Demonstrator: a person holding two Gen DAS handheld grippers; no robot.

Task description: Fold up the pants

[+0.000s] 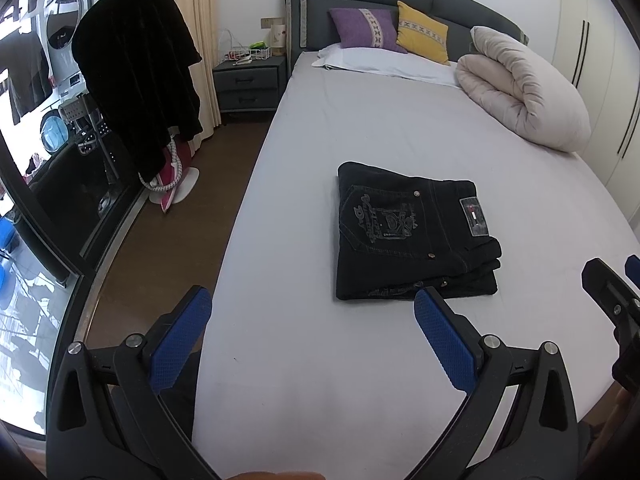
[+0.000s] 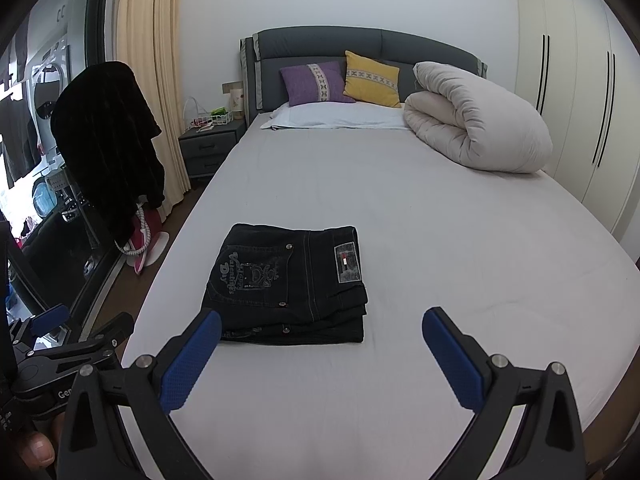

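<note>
Black jeans [image 1: 412, 236] lie folded into a compact rectangle on the grey bed sheet [image 1: 360, 360], back pocket embroidery and label facing up. They also show in the right wrist view [image 2: 288, 284]. My left gripper [image 1: 312, 300] is open and empty, held just short of the jeans' near edge. My right gripper [image 2: 322, 320] is open and empty, near the jeans' front right corner. The right gripper shows at the left wrist view's right edge [image 1: 612, 284]; the left gripper shows at the lower left of the right wrist view [image 2: 72, 332].
A rolled beige duvet [image 1: 524, 88] lies at the bed's far right. Purple [image 1: 364, 28] and yellow [image 1: 424, 32] cushions lean on the headboard. A nightstand [image 1: 248, 80], a dark garment on a stand [image 1: 136, 72] and an iron [image 1: 170, 176] are left of the bed. Wardrobe doors [image 2: 576, 92] are at right.
</note>
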